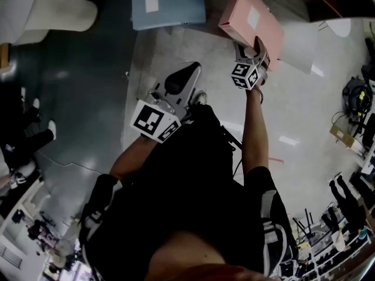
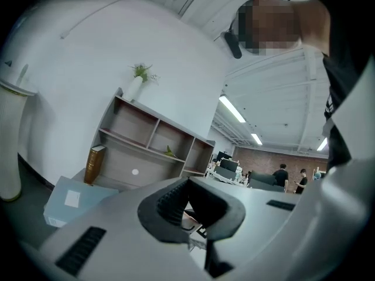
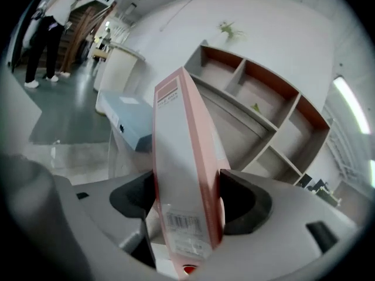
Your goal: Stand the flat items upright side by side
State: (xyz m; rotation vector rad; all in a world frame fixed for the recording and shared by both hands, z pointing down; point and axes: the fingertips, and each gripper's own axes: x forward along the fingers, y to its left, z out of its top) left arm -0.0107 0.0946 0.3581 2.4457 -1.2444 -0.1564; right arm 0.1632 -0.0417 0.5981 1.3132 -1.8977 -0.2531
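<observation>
The right gripper pinches the pink file box, lifted on its edge. The left gripper is pressed together, empty. The blue file box lies flat. The next move, I judge, is to set the pink one upright, then raise the blue one beside it.

Left gripper: jaws together, nothing between them. Beyond: open shelf unit against white wall; brown book upright at its lower left; white vase with a green sprig on top. Pale blue flat box lying low left. People far off under ceiling strip lights
</observation>
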